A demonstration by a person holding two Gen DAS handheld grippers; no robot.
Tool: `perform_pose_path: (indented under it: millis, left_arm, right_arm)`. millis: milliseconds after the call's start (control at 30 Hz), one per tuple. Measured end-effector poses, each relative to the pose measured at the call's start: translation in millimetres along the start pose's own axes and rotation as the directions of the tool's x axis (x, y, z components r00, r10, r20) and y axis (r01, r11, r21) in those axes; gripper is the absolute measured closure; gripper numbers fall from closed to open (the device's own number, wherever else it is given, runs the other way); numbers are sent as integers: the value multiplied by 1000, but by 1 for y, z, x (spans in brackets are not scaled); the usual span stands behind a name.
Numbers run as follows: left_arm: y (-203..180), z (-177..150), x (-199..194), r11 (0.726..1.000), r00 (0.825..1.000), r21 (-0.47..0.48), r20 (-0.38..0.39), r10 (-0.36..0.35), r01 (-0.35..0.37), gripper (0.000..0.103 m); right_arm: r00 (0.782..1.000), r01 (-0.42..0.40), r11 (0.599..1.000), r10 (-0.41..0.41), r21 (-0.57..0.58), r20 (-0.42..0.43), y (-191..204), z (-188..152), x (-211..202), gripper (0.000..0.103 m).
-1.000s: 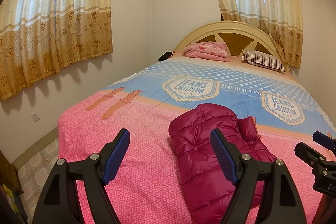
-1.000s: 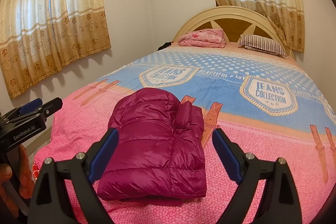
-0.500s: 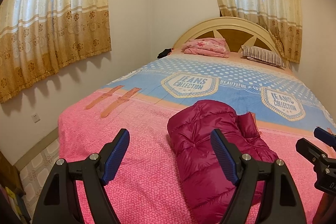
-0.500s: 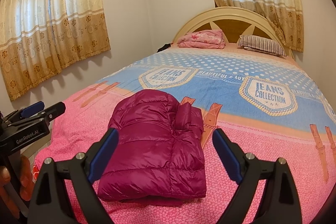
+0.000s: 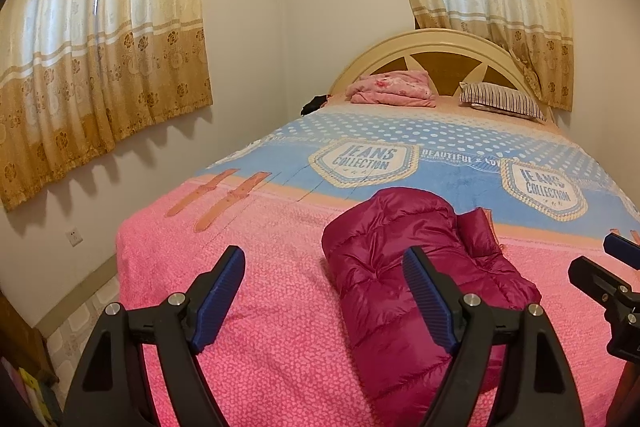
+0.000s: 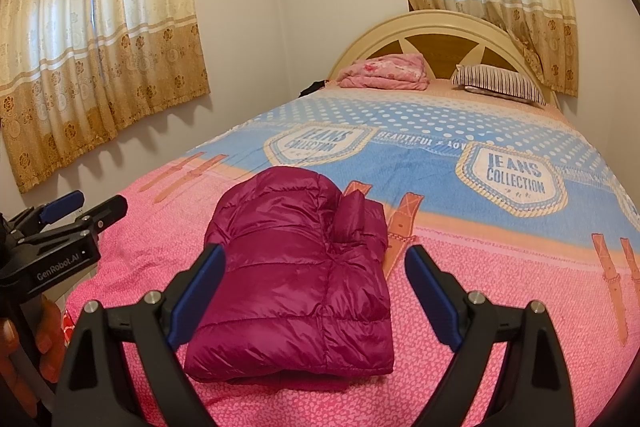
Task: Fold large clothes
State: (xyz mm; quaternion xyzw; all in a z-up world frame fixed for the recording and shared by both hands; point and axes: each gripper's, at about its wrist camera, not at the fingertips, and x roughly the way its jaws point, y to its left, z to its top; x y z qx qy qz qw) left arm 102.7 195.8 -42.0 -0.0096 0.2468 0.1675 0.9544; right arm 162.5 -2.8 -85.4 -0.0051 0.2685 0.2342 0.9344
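Folded magenta puffer jacket [image 6: 296, 275] lies on the "JEANS COLLECTION" bedspread [image 6: 500, 267]; right gripper [image 6: 316, 291] and left gripper [image 5: 324, 297] gape empty. Only the right view, at 9 o'clock, reads "GenRobot.AI"

The left tool [image 5: 324, 293] points forward and somewhat downward, its blue-padded fingers [image 5: 218, 301] spread wide with nothing gripped. The right tool [image 6: 314, 291] is angled likewise, also spread and empty. A hand [image 6: 24, 347] grips the left tool's handle.
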Motion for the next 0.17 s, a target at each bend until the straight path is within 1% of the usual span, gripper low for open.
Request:
perform_pose_path:
  millis: [167]
  left_arm:
    - [-3,0,-1,1000,1000,15,12,-16,15,21]
  right_arm:
    - [1000,1,1000,-1,0,0,0,-1,1,10]
